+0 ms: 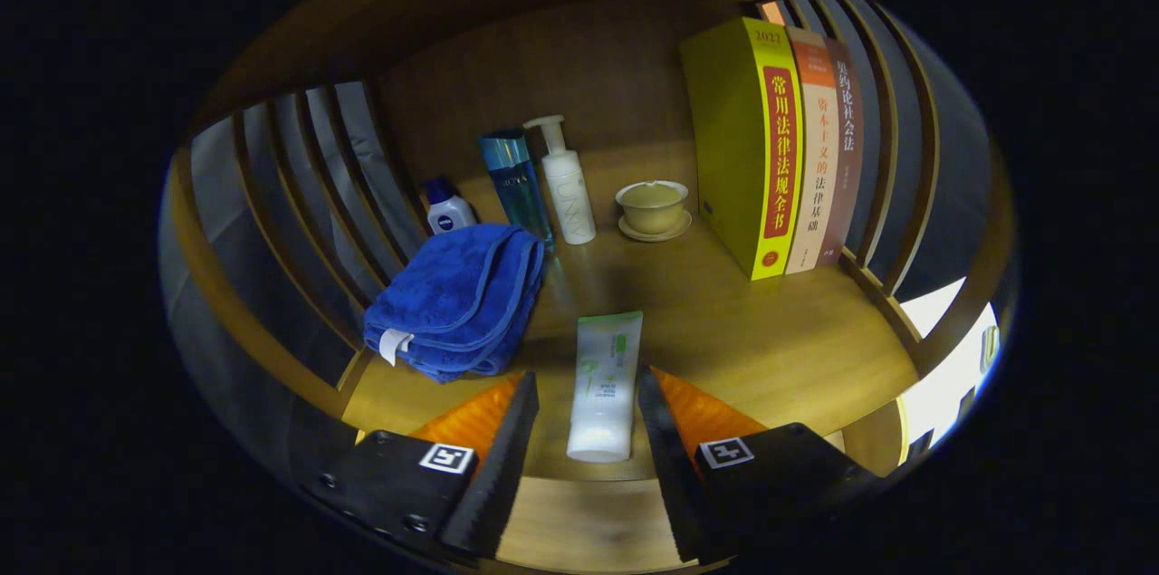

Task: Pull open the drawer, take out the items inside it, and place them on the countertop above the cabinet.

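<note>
A white tube with green print [605,385] lies flat on the wooden countertop [751,330], its cap end toward me. My gripper [587,378] is open, one finger on each side of the tube's lower half. The right finger sits close against the tube, and a small gap shows at the left finger. A folded blue towel [462,299] rests on the countertop just ahead of the left finger, to the left of the tube.
Along the back stand a small blue-capped bottle [448,211], a tall blue bottle [516,181], a white pump bottle [566,181] and a lidded tea bowl on a saucer [652,208]. Three upright books [770,149] stand at the right. Slatted wooden sides [299,195] close both ends.
</note>
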`<state>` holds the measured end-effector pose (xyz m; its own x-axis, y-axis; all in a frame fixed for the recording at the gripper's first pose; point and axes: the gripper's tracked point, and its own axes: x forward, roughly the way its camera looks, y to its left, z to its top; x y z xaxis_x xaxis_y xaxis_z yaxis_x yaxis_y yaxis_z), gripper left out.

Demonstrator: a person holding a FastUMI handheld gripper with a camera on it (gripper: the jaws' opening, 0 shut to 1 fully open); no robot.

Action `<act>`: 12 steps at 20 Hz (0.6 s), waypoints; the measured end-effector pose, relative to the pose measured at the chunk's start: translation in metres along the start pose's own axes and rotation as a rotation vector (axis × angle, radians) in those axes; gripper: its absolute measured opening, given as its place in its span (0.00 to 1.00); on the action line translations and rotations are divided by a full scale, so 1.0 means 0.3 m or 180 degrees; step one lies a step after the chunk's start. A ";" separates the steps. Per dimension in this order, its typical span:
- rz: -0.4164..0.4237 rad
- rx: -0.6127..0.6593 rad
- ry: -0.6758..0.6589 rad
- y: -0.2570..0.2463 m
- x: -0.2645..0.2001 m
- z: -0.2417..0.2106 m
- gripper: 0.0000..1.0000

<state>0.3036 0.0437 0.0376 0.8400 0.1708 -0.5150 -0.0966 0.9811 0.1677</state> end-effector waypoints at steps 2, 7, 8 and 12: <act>-0.0007 -0.0044 0.0000 -0.002 -0.020 -0.008 0.85; 0.0020 -0.0040 -0.0098 0.013 -0.084 -0.020 0.99; 0.0035 -0.0045 -0.0142 0.019 -0.107 -0.024 0.99; 0.0011 -0.0173 -0.0279 0.024 -0.209 -0.055 0.99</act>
<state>0.2414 0.0415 0.0573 0.8828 0.1679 -0.4386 -0.1264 0.9844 0.1224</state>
